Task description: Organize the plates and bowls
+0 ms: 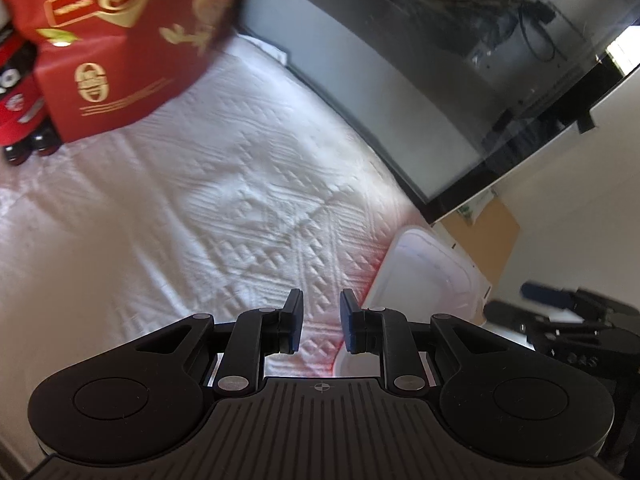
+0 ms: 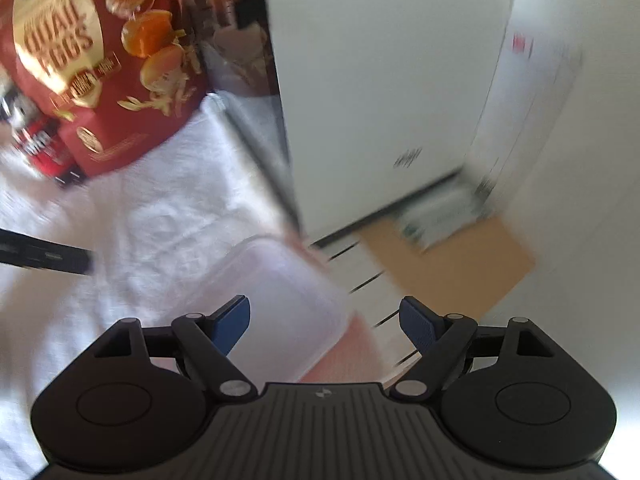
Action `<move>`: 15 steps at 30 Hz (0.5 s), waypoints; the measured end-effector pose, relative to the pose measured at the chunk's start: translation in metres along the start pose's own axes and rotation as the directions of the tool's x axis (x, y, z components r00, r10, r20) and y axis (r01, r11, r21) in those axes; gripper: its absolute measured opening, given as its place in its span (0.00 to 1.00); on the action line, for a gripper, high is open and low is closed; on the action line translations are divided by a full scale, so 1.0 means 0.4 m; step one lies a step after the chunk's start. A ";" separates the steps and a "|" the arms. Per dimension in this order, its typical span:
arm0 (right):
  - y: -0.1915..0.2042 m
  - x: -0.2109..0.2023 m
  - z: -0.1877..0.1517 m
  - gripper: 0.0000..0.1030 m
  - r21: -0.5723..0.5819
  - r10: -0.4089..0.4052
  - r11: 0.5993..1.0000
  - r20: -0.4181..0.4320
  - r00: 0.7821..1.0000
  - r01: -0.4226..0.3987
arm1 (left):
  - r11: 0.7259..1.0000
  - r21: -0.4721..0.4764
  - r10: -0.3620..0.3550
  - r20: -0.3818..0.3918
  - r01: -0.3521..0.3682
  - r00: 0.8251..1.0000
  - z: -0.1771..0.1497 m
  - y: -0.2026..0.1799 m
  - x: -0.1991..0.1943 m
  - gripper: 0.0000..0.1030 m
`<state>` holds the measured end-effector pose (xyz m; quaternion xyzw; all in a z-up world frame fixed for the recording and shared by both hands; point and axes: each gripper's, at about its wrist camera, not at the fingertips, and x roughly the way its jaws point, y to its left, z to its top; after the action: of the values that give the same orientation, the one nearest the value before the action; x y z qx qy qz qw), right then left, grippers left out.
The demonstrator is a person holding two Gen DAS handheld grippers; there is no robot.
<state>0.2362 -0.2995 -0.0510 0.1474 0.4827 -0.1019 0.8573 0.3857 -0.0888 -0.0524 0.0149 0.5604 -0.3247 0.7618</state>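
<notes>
White quilted cloth (image 1: 208,208) is lying bare under us as we are holding the left gripper (image 1: 320,326) narrowly parted and the right gripper (image 2: 325,326) wide apart, both empty, probably seeking dishes, none showing besides a pale plastic container (image 2: 280,304).

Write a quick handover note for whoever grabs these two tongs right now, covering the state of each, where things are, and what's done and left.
Left tongs: jaws a narrow gap apart, nothing held, over the white embossed tablecloth.
Right tongs: wide open, nothing held, above the translucent white plastic container at the table's edge.
Things: the container sits just right of the left tongs. A red cardboard quail-egg box stands at the far left.
Done: nothing that these views show.
Left: no plates or bowls can be made out for certain. The right view is motion-blurred, so find them first.
</notes>
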 end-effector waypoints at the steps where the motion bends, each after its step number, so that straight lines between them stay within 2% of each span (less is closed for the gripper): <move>1: -0.014 0.005 -0.003 0.80 0.046 0.045 0.998 -0.021 0.999 -0.044 | 1.000 -0.001 0.002 -0.008 -0.002 1.000 0.005 -0.002 0.011 0.21; 4: -0.034 0.033 -0.013 0.80 0.141 0.102 0.986 -0.080 0.992 -0.091 | 1.000 0.009 0.003 -0.034 -0.002 0.999 0.017 -0.023 0.059 0.21; 8: -0.025 0.064 -0.030 0.75 0.167 0.087 0.984 -0.104 0.991 -0.069 | 1.000 0.022 -0.017 -0.088 0.019 0.996 0.024 -0.055 0.132 0.21; 12: -0.017 0.102 -0.039 0.70 0.185 0.116 0.979 -0.153 0.981 -0.086 | 0.999 0.000 -0.039 -0.141 0.039 0.989 0.015 -0.066 0.198 0.21; 15: -0.011 0.135 -0.043 0.53 0.194 0.121 0.977 -0.186 0.975 -0.084 | 0.997 -0.035 -0.072 -0.160 0.068 0.984 0.003 -0.058 0.221 0.23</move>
<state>0.2489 -0.2996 -0.1064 0.2603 0.5451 -0.0865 0.7922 0.3889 -0.1499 -0.1203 0.0103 0.6252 -0.3407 0.7021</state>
